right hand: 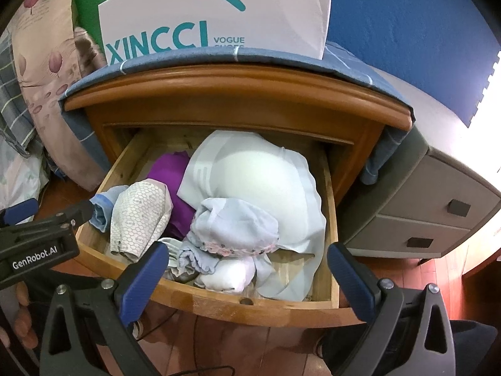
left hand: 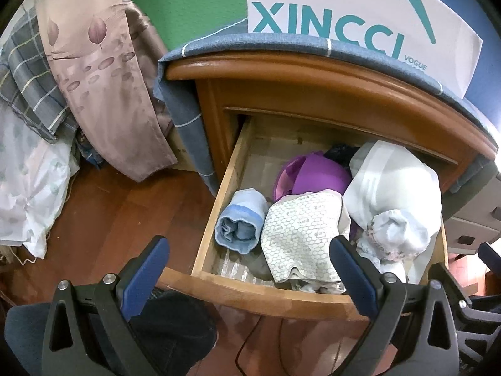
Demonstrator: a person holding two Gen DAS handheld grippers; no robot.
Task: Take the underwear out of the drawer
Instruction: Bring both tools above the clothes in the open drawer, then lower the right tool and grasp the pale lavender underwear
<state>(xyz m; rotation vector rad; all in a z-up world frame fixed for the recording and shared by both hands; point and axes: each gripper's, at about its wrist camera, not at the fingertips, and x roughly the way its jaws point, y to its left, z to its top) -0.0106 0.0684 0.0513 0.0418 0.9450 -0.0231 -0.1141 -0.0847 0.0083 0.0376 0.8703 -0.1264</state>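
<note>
While my left gripper (left hand: 250, 277) hung with its fingers spread wide and empty above the open drawer (left hand: 250, 294), a rolled blue pair (left hand: 239, 225) lay beside the hexagon-patterned underwear (left hand: 302, 238). From the right wrist, my right gripper (right hand: 247, 279) was likewise agape over the pale blue lace-trimmed underwear (right hand: 235, 222), touching nothing.

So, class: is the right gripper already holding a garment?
No: the right gripper hangs open above the drawer, its fingers gripping nothing.
</note>
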